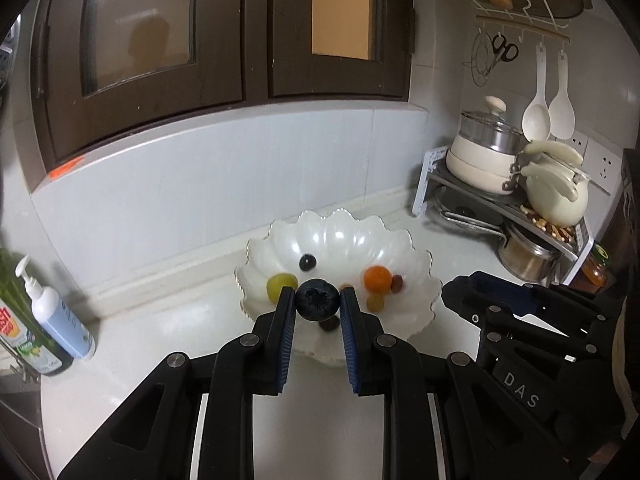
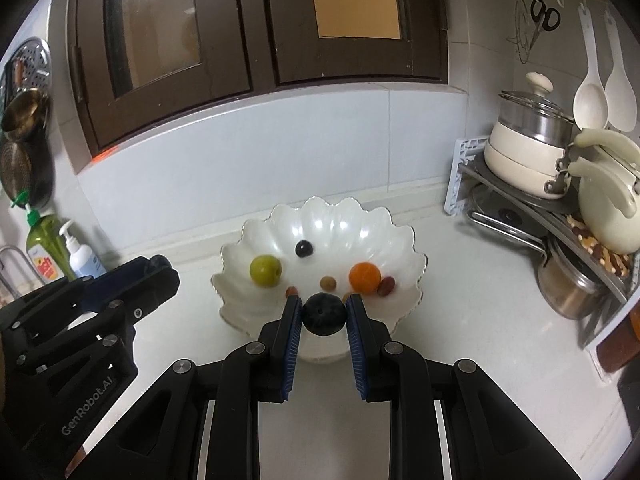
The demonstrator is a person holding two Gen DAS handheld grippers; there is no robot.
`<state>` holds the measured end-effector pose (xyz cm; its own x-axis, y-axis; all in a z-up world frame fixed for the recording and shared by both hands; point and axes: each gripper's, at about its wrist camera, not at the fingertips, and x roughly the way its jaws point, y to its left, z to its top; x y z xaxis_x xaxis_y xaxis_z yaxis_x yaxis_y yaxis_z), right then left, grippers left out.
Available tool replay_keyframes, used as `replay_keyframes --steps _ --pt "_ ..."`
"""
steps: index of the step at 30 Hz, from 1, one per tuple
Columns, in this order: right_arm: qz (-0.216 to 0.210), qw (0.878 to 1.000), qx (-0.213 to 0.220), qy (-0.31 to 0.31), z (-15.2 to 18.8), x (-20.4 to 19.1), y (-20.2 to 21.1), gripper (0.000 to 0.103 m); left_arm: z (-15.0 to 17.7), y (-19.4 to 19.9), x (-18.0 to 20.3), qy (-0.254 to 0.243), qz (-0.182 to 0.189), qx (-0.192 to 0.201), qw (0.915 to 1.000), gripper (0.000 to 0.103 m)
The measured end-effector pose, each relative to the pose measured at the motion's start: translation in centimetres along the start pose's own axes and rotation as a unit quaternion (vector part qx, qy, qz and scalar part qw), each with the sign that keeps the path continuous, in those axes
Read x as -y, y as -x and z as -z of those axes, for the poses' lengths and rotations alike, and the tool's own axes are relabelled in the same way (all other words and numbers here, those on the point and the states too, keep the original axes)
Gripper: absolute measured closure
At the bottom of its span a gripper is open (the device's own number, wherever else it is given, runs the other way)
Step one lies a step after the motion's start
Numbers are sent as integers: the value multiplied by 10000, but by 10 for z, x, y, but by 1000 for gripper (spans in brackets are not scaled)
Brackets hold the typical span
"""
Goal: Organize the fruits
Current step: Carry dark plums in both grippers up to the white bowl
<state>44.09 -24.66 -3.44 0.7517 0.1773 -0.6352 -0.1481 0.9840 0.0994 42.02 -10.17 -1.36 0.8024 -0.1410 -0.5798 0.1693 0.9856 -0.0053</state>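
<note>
While each gripper, left gripper [image 1: 318, 300] and right gripper [image 2: 323, 314], is clamped on a blueberry, both hover before the scalloped white bowl [image 1: 420, 280]; next comes releasing the blueberries inside.

A white desk [image 1: 168, 344] ran along a pale tiled wall [image 1: 224, 168] under dark brown cabinets [image 1: 160, 40] with glass doors. At the left edge stood a white pump bottle [image 1: 52, 312] just beside a green bottle [image 2: 40, 252]. In the right corner a metal rack [image 1: 472, 184] carried a cream pot [image 1: 480, 152] with a glass lid and a cream kettle [image 1: 556, 196]; a steel pot [image 1: 524, 256] sat beneath. Above, two white spoons [image 1: 538, 116] and black scissors [image 1: 506, 50] hung from a hook rail. A steel strainer [image 2: 28, 80] hung on the left wall.
</note>
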Motion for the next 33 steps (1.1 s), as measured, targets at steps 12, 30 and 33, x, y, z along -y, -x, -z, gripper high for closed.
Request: replay_keyframes --steps 12,30,33 --pt "149 9998 -31 87 -33 11 -37 79 -29 -37 1 -53 -160 -73 9998 80" --pt "301 9953 -923 25 -49 30 -124 79 -43 -131 3 -119 -173 -921 9955 80" --pt "291 9936 -1086 -52 -51 35 -136 79 -44 -148 3 -94 -82 -1108 9938 80"
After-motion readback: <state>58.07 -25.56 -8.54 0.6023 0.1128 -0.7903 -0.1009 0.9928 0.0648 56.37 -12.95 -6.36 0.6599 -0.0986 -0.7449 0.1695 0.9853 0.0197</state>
